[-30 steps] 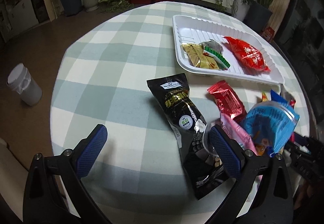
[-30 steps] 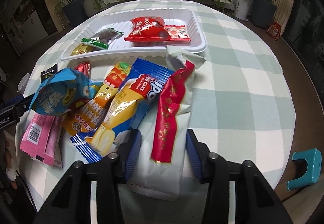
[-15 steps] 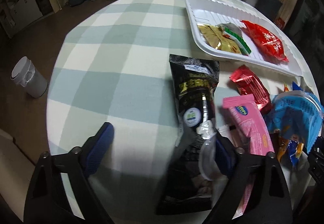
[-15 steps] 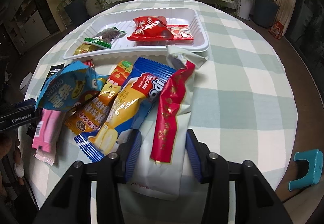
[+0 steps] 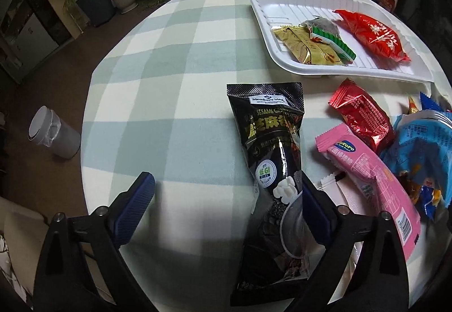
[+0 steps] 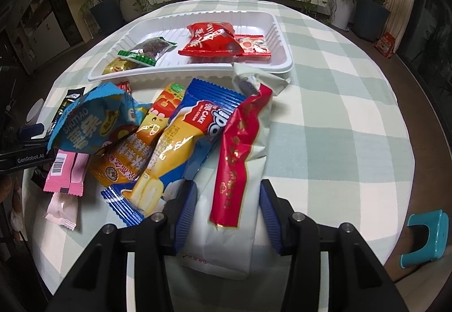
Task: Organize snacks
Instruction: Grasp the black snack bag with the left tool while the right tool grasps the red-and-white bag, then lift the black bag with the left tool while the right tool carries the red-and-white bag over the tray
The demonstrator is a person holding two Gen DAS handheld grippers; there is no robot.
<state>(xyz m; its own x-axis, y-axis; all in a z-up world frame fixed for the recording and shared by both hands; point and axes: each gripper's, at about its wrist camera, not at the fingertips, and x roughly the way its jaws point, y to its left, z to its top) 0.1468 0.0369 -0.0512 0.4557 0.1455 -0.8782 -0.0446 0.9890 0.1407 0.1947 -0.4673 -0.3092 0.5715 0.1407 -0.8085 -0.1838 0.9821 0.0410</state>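
A white tray [image 5: 265, 15] sits at the far right of the table and holds a gold packet [image 5: 305, 46], a green-edged packet [image 5: 327, 32] and a red bag [image 5: 373, 35]. My left gripper [image 5: 226, 199] is open; a long black sesame snack pack [image 5: 271, 148] lies on the cloth against its right finger. My right gripper [image 6: 226, 204] is open around a white pack with a red band [image 6: 234, 170] that lies flat. The tray [image 6: 279, 29] also shows in the right wrist view.
Loose snacks lie before the tray: a pink bar [image 5: 367, 168], a red foil pack [image 5: 358, 114], a light blue bag [image 6: 90, 120], an orange pack [image 6: 132, 154] and a blue-yellow milk cake pack [image 6: 180, 142]. A bin [image 5: 53, 134] stands on the floor left of the table.
My left gripper has swung left and in, so the black pack now lies lengthwise by its right finger. My right gripper has stayed in place around the white pack.
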